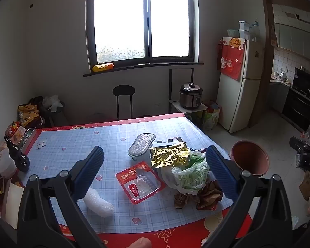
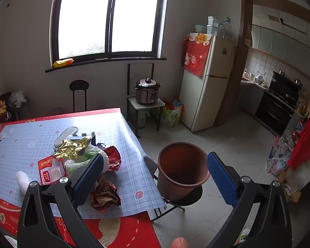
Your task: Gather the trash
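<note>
Trash lies on the checked tablecloth: a red plastic tray (image 1: 139,180), gold foil (image 1: 169,155), a green-and-white plastic bag (image 1: 191,174), a crumpled brown wrapper (image 1: 198,197) and a white bubble-wrap roll (image 1: 99,203). My left gripper (image 1: 155,165) is open and empty above them. In the right wrist view the brown wrapper (image 2: 105,195), a red packet (image 2: 113,159) and the gold foil (image 2: 74,147) show at left. A brown bucket (image 2: 180,168) stands on a stool beside the table. My right gripper (image 2: 155,175) is open and empty, spanning the table edge and the bucket.
A grey mesh pad (image 1: 141,145) lies behind the trash. Jars and boxes crowd the table's left edge (image 1: 12,144). A fridge (image 2: 206,82), a pressure cooker on a small stand (image 2: 147,93) and a black stool (image 1: 124,99) stand by the far wall.
</note>
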Motion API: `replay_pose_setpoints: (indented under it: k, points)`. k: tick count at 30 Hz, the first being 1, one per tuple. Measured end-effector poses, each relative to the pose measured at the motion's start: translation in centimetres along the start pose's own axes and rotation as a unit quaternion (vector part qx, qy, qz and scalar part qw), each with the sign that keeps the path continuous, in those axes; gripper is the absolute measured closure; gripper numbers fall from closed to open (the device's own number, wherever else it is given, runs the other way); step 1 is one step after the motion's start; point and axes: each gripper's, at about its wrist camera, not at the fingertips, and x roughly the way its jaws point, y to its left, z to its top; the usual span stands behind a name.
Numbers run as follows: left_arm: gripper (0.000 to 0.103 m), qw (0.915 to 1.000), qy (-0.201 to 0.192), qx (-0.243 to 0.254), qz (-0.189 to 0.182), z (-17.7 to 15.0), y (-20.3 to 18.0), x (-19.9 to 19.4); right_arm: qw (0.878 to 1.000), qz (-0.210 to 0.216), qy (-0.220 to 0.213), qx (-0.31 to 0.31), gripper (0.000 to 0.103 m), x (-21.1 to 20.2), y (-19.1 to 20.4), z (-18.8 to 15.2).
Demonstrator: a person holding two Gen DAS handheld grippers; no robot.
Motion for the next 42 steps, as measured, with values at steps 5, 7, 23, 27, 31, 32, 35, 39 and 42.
replay_pose_setpoints:
  k: [5, 7, 23, 27, 31, 32, 35, 39, 42]
  points:
    - [0.005, 1.0000, 0.003, 0.004, 0.002, 0.1, 0.1, 0.2, 1.000, 0.000, 0.003, 0.000, 0.005, 0.0, -0.1, 0.0]
    - [0.005, 1.0000, 0.000, 0.006, -0.002, 0.6, 0.0, -0.1, 1.000, 0.000, 0.003, -0.002, 0.005, 0.0, -0.1, 0.1]
    - [0.005, 1.0000, -0.003, 0.003, -0.001, 1.0, 0.0, -0.3, 1.000, 0.002, 0.000, 0.002, 0.005, -0.1, -0.6, 0.2]
    - [0.005, 1.0000, -0.002, 0.005, 0.001, 1.2, 0.0, -0.2, 1.000, 0.000, 0.000, 0.002, 0.005, 0.0, -0.4, 0.0]
    - [0.005, 1.0000, -0.005, 0.006, 0.004, 0.3, -0.3, -0.3, 1.000, 0.003, 0.000, 0.003, 0.005, 0.1, -0.4, 0.1]
    - [0.005, 1.0000, -0.006, 0.005, 0.004, 0.3, -0.3, -0.3, 1.000, 0.003, 0.001, 0.003, 0.005, 0.2, -0.3, 0.1]
    - [0.005, 1.0000, -0.007, 0.005, 0.005, 0.3, -0.3, -0.3, 1.000, 0.002, 0.000, 0.003, 0.005, 0.4, -0.3, 0.1]
    - [0.005, 1.0000, -0.005, 0.007, 0.003, 0.3, -0.6, 0.0, 1.000, 0.002, 0.005, 0.005, 0.005, 0.8, -0.2, 0.1]
    - [0.005, 0.9999, -0.006, 0.008, 0.001, 0.3, -0.7, 0.1, 1.000, 0.001, 0.004, 0.007, 0.005, 0.7, -0.6, 0.0]
